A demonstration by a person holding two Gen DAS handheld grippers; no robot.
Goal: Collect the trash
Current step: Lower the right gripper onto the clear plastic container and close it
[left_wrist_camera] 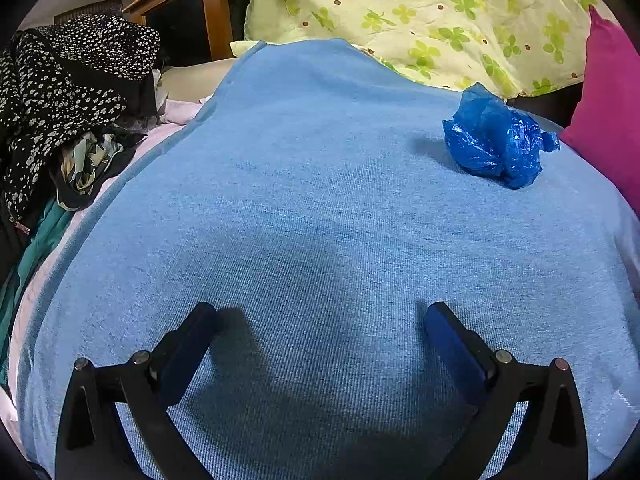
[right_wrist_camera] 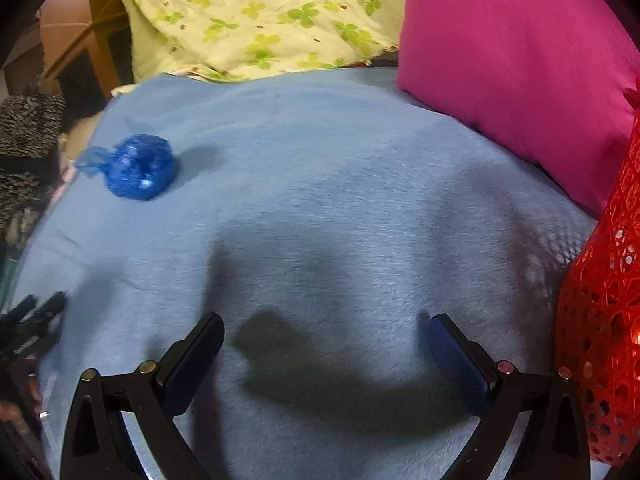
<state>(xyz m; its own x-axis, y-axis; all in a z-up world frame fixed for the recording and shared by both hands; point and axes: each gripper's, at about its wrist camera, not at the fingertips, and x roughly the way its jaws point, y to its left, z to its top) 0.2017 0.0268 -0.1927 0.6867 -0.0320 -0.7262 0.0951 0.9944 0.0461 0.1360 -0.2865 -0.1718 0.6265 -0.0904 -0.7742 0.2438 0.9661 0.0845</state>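
Observation:
A crumpled blue plastic bag (left_wrist_camera: 496, 140) lies on the light blue blanket (left_wrist_camera: 312, 208), far right in the left wrist view. It also shows in the right wrist view (right_wrist_camera: 138, 168), far left. My left gripper (left_wrist_camera: 320, 312) is open and empty, low over the blanket, well short of the bag. My right gripper (right_wrist_camera: 326, 324) is open and empty too, with the bag ahead and to its left. The left gripper's fingers (right_wrist_camera: 36, 316) show at the left edge of the right wrist view.
A red mesh basket (right_wrist_camera: 604, 320) stands at the right edge. A pink pillow (right_wrist_camera: 516, 64) and a green flowered quilt (left_wrist_camera: 420, 12) lie at the back. A pile of dark spotted clothes (left_wrist_camera: 68, 92) and a wooden cabinet (left_wrist_camera: 192, 8) are at the left.

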